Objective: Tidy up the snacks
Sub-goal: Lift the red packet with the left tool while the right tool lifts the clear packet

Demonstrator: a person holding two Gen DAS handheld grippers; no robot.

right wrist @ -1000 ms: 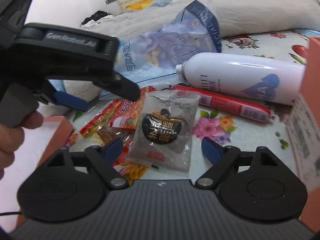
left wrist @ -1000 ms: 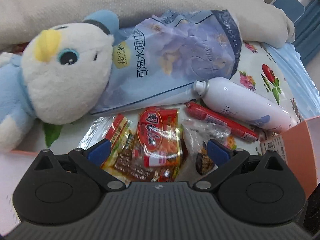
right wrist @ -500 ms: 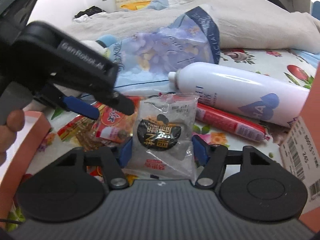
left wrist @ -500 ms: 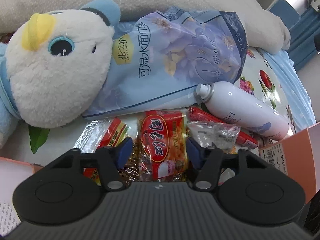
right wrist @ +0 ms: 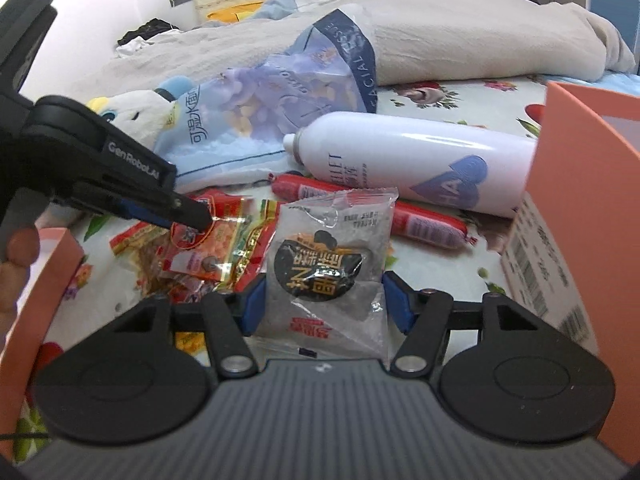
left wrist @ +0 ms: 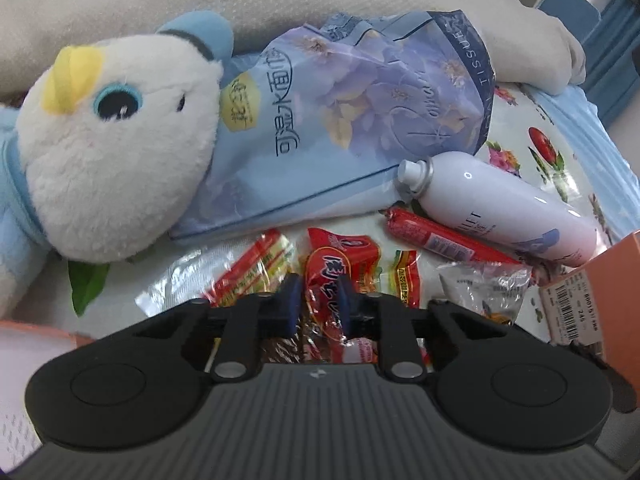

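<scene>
While the left tool (left wrist: 316, 304) closes its blue pads on one red crinkly plastic snack packet (left wrist: 334, 280), pinching it, the right tool (right wrist: 322, 306) clasps one clear plastic snack pouch with a black label (right wrist: 328, 264) by its two side edges. Both packs lie on the flowered bed sheet (right wrist: 452, 100), long axes running away from the cameras. One red sausage stick (left wrist: 444, 238) lies slantwise against one white spray can (left wrist: 504, 208). Two orange cardboard boxes (right wrist: 584, 184) flank the snack pile.
</scene>
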